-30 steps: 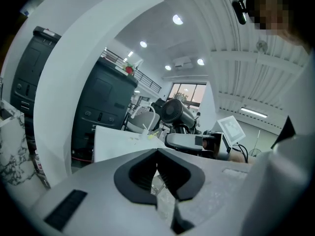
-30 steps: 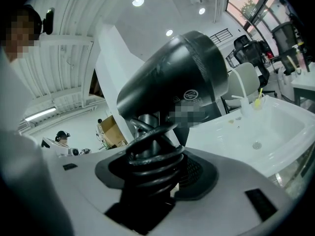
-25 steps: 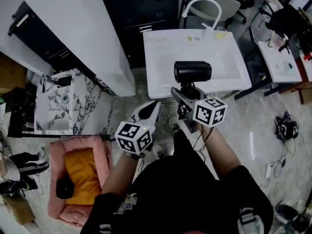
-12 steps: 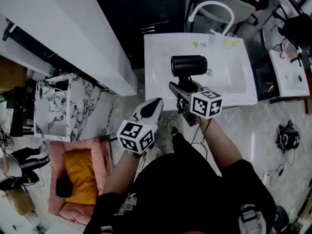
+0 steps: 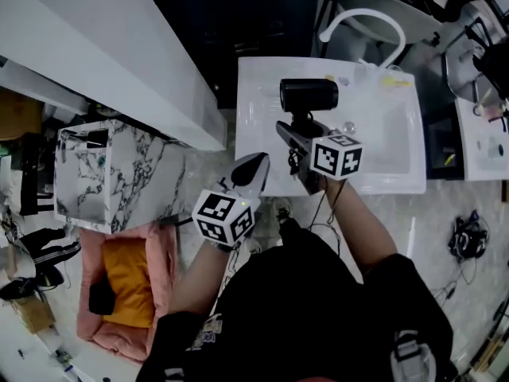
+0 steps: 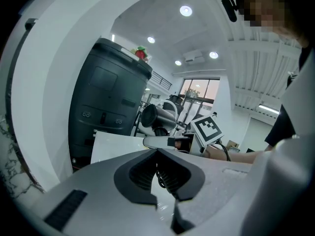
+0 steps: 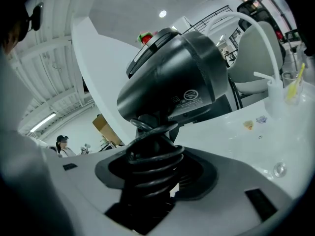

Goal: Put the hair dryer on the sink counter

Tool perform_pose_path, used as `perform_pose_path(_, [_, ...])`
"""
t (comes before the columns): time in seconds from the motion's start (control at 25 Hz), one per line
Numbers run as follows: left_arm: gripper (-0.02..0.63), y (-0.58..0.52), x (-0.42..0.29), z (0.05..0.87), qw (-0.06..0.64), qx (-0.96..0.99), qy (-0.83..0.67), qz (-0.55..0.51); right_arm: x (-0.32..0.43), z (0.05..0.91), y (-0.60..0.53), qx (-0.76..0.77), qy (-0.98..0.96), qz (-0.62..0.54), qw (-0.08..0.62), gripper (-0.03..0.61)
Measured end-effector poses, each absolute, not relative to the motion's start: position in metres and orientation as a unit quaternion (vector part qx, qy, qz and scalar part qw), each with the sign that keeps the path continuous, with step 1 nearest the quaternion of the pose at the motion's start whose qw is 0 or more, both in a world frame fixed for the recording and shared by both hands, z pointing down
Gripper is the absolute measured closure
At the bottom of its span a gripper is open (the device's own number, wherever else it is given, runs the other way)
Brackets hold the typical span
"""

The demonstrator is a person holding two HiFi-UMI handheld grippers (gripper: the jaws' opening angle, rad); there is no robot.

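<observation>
- Sink counter [image 5: 256, 94]: white, basin fills most of it, flat rim narrow. Risk: dryer let go over bowl slides in instead of resting on rim.
- Hair dryer [image 5: 308, 95]: held in air above basin, barrel sideways, touching nothing below. Top-heavy on handle, so likely to roll when set down.
- Right gripper [image 5: 296, 138]: fingers pinching handle over wrapped cord [image 7: 152, 168]. Coils may shift under pads, so grip could twist.
- Left gripper [image 5: 256, 165]: fingers pressed together, empty, near front rim; no support.
- Cup [image 7: 281, 100] at back rim: barrel swing could knock it.

Left gripper [image 5: 256, 165] forward, jaws together; right gripper [image 5: 298, 134] farther ahead, jaws clamped; both forearms outstretched.
</observation>
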State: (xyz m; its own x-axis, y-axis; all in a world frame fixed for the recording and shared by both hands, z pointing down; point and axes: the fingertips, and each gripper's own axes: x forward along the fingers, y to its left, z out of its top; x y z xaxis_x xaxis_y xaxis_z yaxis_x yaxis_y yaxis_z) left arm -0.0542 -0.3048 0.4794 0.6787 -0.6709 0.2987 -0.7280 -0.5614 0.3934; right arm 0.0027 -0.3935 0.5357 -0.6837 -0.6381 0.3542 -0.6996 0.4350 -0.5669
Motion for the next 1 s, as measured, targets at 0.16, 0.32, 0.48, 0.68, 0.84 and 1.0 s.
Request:
perform_pose_path(0.16, [0.611,-0.329,-0.047,0.484,0.253,0.877,-0.404,0.060,0.005,0.544,-0.423,0.389,-0.845,0.364,0.045,0.347])
perform_pose_path(0.32, [0.611,-0.348,-0.038,0.492,0.258,0.874,-0.408,0.063,0.007,0.556,-0.449,0.386,-0.843,0.372,0.050,0.347])
perform_pose_path(0.48, [0.611,-0.366,-0.031,0.499,0.262,0.870,-0.411,0.066,0.009,0.578,-0.473,0.384,-0.834,0.391,0.063,0.347])
perform_pose_path(0.68, [0.611,-0.385,-0.030,0.507,0.274,0.862,-0.420,0.069,0.007,0.609,-0.501,0.380,-0.821,0.420,0.078,0.347])
perform_pose_path(0.84, [0.611,-0.395,-0.032,0.518,0.285,0.856,-0.426,0.073,0.005,0.636,-0.521,0.384,-0.807,0.439,0.093,0.347])
perform_pose_path(1.0, [0.611,-0.402,-0.036,0.529,0.295,0.849,-0.431,0.079,0.001,0.663,-0.539,0.384,-0.797,0.454,0.107,0.347])
